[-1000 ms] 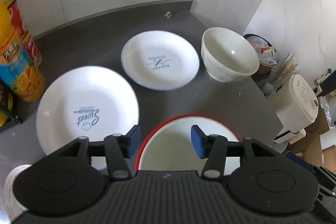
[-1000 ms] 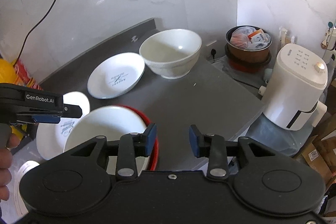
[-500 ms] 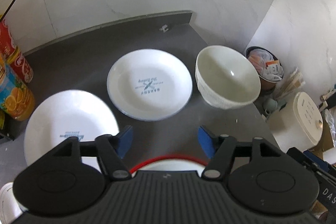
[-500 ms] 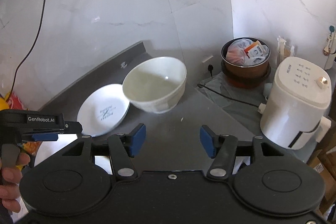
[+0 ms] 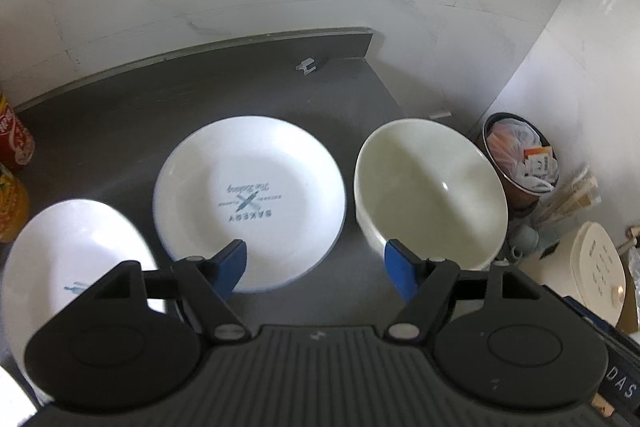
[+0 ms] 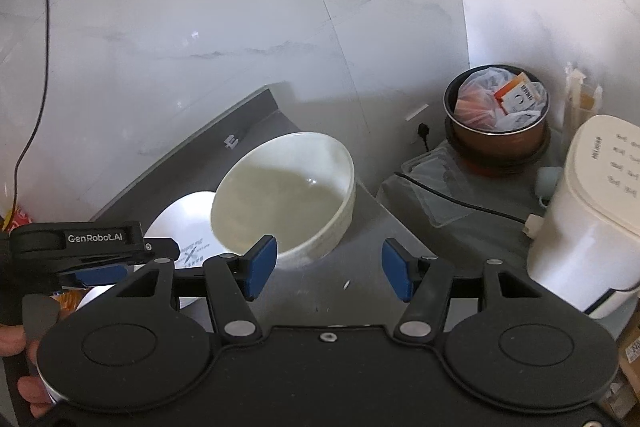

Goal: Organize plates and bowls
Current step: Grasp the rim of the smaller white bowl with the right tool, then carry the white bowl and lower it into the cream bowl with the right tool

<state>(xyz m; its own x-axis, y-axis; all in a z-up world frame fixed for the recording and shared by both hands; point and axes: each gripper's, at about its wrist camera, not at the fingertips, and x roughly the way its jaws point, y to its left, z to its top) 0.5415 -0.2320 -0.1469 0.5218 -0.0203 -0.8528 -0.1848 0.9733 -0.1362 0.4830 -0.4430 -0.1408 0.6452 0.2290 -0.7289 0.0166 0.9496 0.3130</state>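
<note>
Marble walls back my dark desk (image 5: 280, 91); both plates (image 5: 250, 201) and bowl (image 5: 430, 187) ahead sit unstacked, left gripper (image 5: 316, 265) and right gripper (image 6: 329, 267) spread empty.

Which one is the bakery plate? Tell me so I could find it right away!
Look at the dark grey counter below the marble wall. In the middle of it lies a flat white plate with a thin blue rim, between another white plate and a deep cream bowl. Only this plate has BAKERY and a crossed rolling pin printed in its centre.
</note>
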